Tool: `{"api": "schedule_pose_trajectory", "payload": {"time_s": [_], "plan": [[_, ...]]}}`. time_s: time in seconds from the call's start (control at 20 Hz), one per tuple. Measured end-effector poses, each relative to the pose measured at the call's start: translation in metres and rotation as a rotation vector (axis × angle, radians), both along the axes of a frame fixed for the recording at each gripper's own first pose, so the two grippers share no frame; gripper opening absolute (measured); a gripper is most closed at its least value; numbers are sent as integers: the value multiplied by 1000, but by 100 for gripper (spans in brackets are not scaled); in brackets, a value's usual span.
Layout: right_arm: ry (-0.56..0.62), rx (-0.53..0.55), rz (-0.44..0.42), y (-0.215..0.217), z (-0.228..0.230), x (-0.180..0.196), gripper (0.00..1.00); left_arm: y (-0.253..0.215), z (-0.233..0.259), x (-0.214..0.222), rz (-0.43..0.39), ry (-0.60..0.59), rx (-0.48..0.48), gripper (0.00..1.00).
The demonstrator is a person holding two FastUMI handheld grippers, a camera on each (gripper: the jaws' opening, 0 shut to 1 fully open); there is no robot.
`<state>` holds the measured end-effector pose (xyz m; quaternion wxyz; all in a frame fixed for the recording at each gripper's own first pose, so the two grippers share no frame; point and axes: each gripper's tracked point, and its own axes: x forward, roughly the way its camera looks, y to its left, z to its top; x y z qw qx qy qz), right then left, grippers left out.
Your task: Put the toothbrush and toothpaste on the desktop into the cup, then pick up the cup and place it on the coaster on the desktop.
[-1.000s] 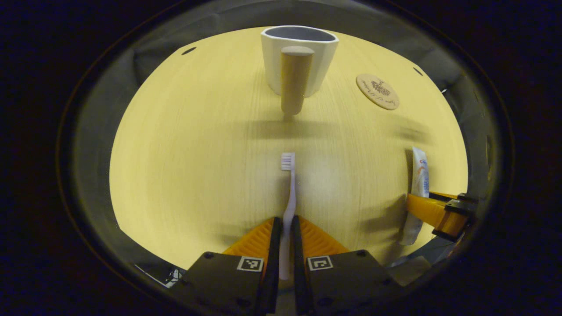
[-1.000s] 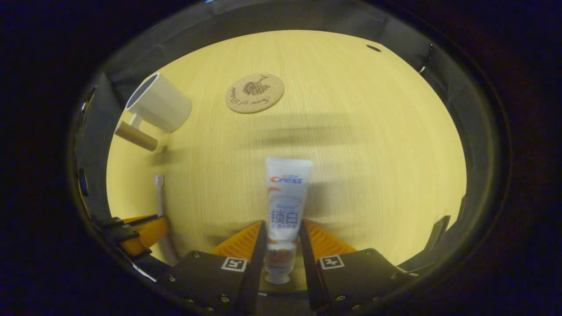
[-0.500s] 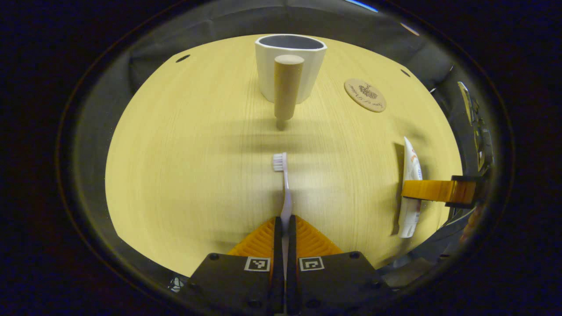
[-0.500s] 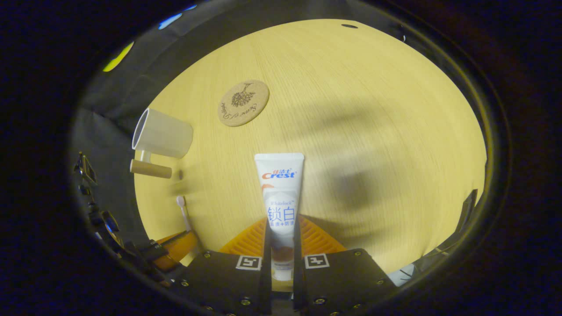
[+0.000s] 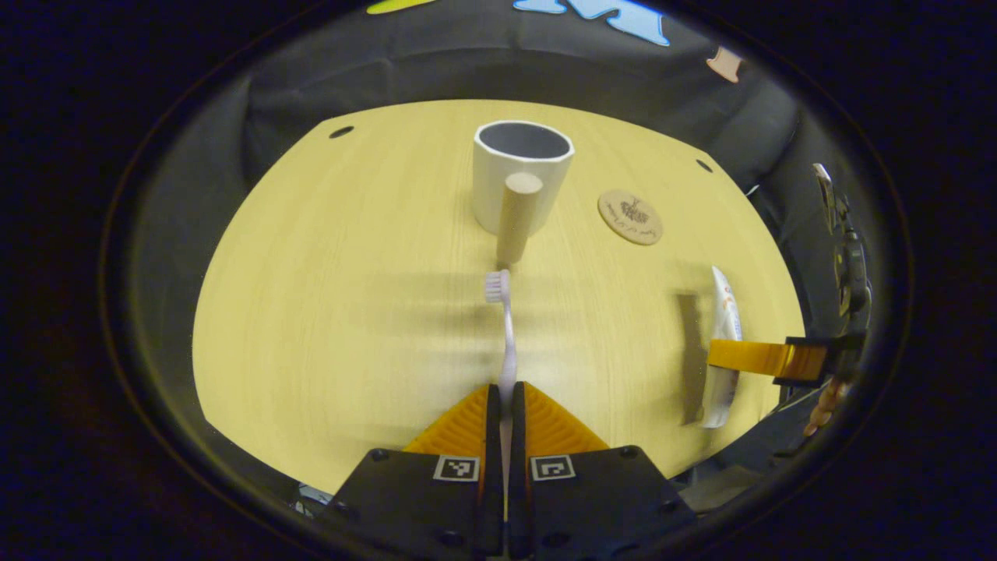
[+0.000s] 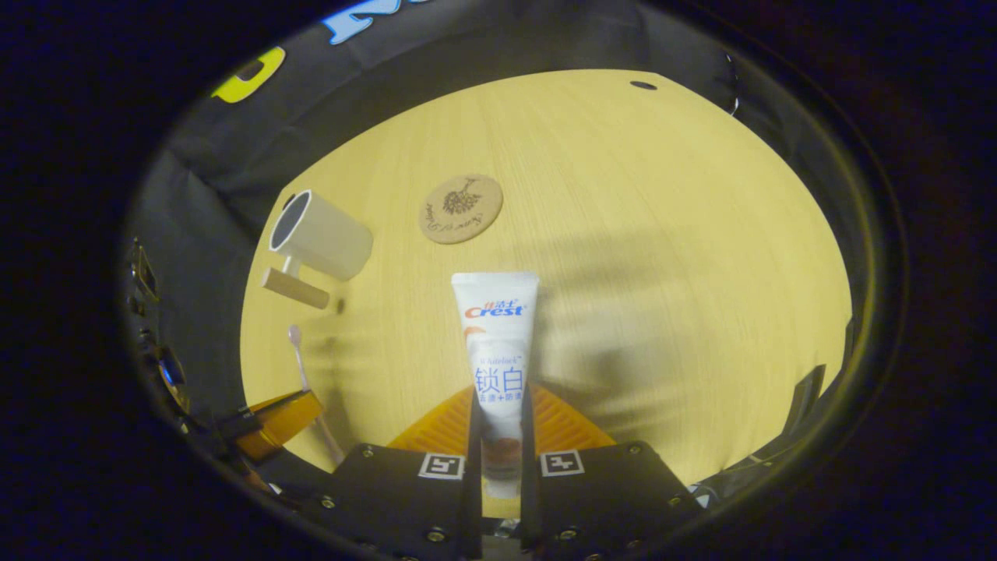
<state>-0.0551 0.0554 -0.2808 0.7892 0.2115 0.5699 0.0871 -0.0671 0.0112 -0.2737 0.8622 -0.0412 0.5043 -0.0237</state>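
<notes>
Left gripper point(image 5: 505, 393) has its jaws clenched on the toothbrush point(image 5: 506, 335), handle pinched between them and its lower end hidden down in the gap, bristle head poking forward above the surface point(image 5: 327, 312). Right gripper point(image 6: 498, 401) has its jaws clamped on the toothpaste tube point(image 6: 495, 343), cap end buried between them, flat crimped end out front. In the left gripper view, that same tube shows near the right edge of the surface, partly covered by a finger point(image 5: 748, 357) of the right gripper, its lettering too blurred to make out. The white cup point(image 5: 520, 175) stands upright toward the far edge, mouth open, wooden handle point(image 5: 516, 218) facing the camera and masking part of its wall. The cork coaster point(image 5: 630, 217) lies flat just right of the cup, apart from it, nothing on it. Wide bare wood spreads across the left half and the near middle. In the right gripper view, broad open surface runs to the right edge.
</notes>
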Motion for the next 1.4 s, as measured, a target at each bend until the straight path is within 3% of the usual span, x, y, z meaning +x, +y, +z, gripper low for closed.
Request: {"api": "schedule_pose_trajectory", "payload": {"time_s": [0.4,0.8,1.05,1.4], "plan": [[-207,50,-5,7,50,32,20,21,59,7,2,-224,-50,10],[-450,30,-19,3,107,70,21,111,140,1,21,-531,-120,10],[-535,38,-31,3,133,83,20,116,161,17,-17,-665,-131,10],[-577,43,-40,10,146,88,21,112,194,74,-33,-833,-195,10]]}}
